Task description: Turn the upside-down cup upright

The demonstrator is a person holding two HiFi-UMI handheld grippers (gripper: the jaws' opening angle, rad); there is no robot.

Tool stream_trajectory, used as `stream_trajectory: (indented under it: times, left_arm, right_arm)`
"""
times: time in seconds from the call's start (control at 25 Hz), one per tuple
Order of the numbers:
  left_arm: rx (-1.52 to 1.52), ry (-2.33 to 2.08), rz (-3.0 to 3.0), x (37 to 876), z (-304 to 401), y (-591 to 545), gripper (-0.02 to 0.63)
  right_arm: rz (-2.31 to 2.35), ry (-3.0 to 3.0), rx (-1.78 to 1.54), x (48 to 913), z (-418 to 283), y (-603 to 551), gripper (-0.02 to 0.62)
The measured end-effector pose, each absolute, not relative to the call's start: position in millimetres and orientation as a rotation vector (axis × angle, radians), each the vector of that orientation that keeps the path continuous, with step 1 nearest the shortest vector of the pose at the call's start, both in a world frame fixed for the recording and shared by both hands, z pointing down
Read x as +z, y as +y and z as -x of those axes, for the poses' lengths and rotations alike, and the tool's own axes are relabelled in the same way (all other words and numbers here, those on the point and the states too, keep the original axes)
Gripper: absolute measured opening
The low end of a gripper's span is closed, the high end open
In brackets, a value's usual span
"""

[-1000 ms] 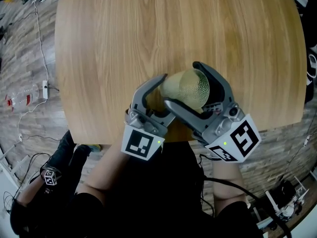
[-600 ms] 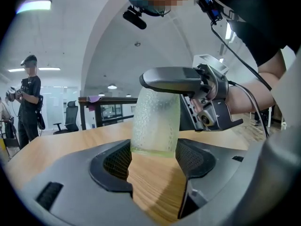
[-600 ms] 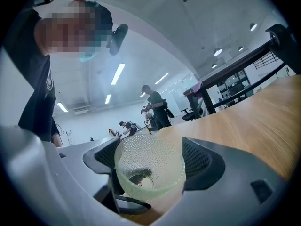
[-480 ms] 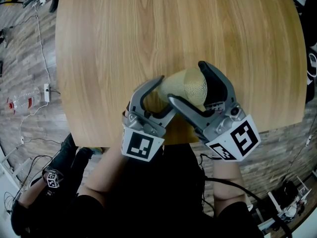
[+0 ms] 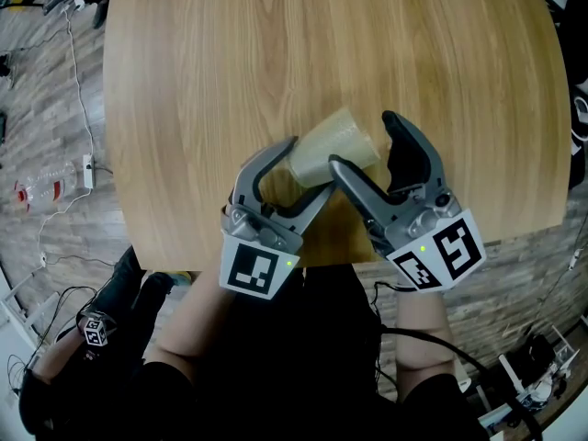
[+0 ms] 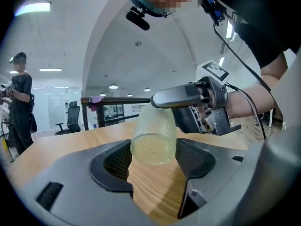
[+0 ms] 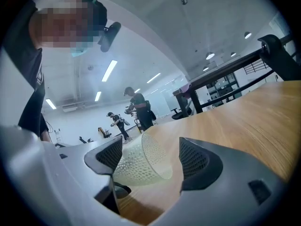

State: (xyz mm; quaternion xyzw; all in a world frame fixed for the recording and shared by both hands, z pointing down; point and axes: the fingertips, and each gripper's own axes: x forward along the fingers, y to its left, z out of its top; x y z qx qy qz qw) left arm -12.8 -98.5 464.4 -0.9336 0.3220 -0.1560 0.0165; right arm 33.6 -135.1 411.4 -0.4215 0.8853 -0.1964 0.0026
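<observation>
A translucent yellowish dimpled cup hangs tilted just above the wooden table. Its closed base points at my left gripper and its mouth points away. My left gripper is shut on the base end; in the left gripper view both pads press the cup at the gripper. My right gripper is open around the mouth end. In the right gripper view the cup lies against the left pad of that gripper, with a wide gap to the right pad.
The table's near edge runs just under both grippers. On the floor to the left lie cables and a plastic bottle. People stand far off in the room, and another person stands by the table's far side.
The right gripper's jaws have come off the cup and it has drawn back a little. The cup has tipped; its open mouth no longer faces up. The left gripper has stayed.
</observation>
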Motion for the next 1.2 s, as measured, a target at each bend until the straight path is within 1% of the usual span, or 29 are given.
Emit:
stream_trajectory:
  times: [0.64, 0.76, 0.84, 0.96, 1.0, 1.12, 1.2]
  left_arm:
    - [-0.529, 0.950, 2.911, 468, 13, -95, 0.296]
    - [-0.522, 0.957, 2.915, 467, 14, -95, 0.295]
    - [-0.520, 0.965, 2.921, 466, 15, -95, 0.293]
    - [-0.509, 0.964, 2.924, 462, 12, -98, 0.293]
    - [-0.508, 0.959, 2.926, 461, 11, -98, 0.293]
    - [-0.506, 0.950, 2.930, 459, 8, -98, 0.291]
    - [-0.499, 0.950, 2.930, 458, 5, -99, 0.290]
  right_arm:
    - [1.529, 2.744, -0.663, 455, -54, -148, 0.380]
    - [1.572, 2.759, -0.641, 461, -55, -148, 0.369]
    - [1.607, 2.760, -0.618, 463, -56, -148, 0.325]
    - [1.691, 2.757, -0.569, 466, -58, -148, 0.155]
    - [1.714, 2.763, -0.553, 467, -57, -148, 0.117]
    - [1.745, 2.795, -0.527, 472, -52, -147, 0.050]
    - [1.742, 2.810, -0.529, 475, -49, -146, 0.026]
